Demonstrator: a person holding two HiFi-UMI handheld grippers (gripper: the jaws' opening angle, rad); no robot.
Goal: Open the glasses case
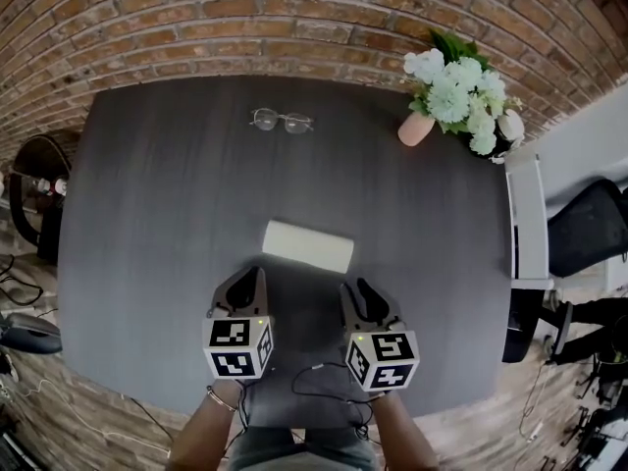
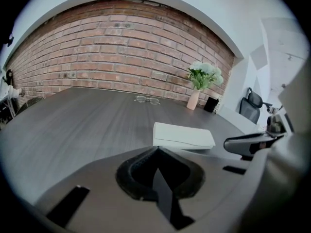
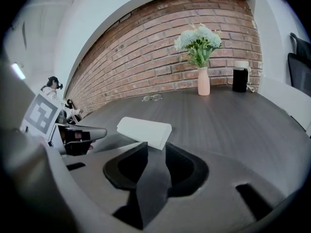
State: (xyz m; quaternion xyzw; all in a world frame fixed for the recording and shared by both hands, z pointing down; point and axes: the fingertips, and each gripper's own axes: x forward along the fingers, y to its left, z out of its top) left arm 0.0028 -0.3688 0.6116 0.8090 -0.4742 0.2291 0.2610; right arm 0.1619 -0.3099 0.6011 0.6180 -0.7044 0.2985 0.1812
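Note:
The white glasses case lies shut in the middle of the dark table, long side across. It also shows in the left gripper view as a case just ahead and to the right, and in the right gripper view as a case just ahead and to the left. My left gripper hovers short of the case's left end; its jaws meet at the tip, with nothing in them. My right gripper sits short of the case's right end, jaws slightly apart and empty. Neither touches the case.
A pair of glasses lies at the table's far side. A pink vase of white flowers stands at the far right, with a black cup beside it. An office chair and a white side table stand to the right.

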